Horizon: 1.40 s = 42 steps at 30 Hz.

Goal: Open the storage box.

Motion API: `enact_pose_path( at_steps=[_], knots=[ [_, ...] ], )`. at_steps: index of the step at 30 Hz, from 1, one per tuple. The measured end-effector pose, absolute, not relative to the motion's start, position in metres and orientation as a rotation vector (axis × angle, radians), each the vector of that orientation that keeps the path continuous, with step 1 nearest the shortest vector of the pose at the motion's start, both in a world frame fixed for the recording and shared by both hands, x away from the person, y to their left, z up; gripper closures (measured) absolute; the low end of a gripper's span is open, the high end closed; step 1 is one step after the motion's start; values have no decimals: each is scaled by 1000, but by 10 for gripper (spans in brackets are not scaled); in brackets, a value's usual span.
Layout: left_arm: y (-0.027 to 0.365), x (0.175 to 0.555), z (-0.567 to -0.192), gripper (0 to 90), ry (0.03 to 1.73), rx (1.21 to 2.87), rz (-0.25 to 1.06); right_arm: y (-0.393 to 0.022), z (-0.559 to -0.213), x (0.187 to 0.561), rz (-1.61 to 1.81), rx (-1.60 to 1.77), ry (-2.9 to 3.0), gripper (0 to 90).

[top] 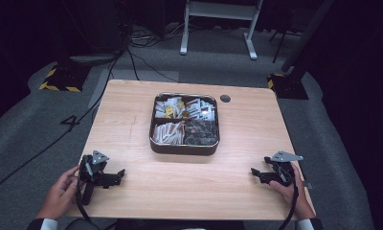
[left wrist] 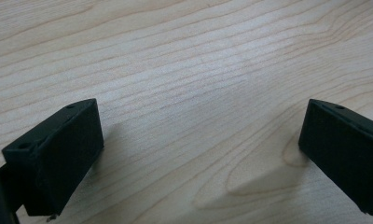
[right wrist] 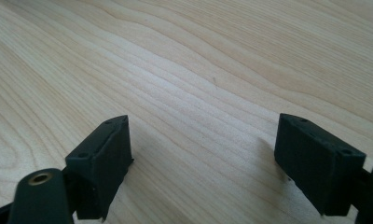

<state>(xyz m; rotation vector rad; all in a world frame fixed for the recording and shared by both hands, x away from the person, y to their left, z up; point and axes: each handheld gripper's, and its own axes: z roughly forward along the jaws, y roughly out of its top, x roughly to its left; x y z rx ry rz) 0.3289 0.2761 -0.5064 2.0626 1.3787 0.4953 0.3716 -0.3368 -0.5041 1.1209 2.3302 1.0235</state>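
A metal tray (top: 184,149) with four compartments sits at the middle of the wooden table (top: 132,124); it holds white and yellow sachets at the back and left, and dark packets at the front right. My left gripper (top: 118,175) rests on the table at the front left, held by a hand, jaws pointing right. My right gripper (top: 254,173) rests at the front right, jaws pointing left. In the left gripper view my left gripper (left wrist: 201,149) stands open over bare wood. In the right gripper view my right gripper (right wrist: 208,154) is also open, with nothing between its jaws.
A small dark round disc (top: 225,98) lies on the table behind the tray's right corner. Beyond the table is grey carpet with cables (top: 141,62), a white stand's legs (top: 218,28) and yellow-black striped bases (top: 60,79).
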Motion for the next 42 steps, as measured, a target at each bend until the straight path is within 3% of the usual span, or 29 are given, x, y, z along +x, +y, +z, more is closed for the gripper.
enact_pose_path(
  at_steps=[9,17,24,34,42],
  knots=[
    [275,327,-506,0,1400,2052,499,-337,-504,372,1023,1117,2333,186],
    [276,340,-506,0,1303,2104,465,-341,-503,376,996,1134,2342,165],
    [280,338,-507,0,1258,2122,447,-346,-499,380,1037,1139,2368,211],
    [289,335,-507,0,1129,2183,396,-332,-464,395,1097,1039,2331,250],
    [289,335,-507,0,1129,2183,396,-321,-447,403,1115,986,2324,262]
  ],
)
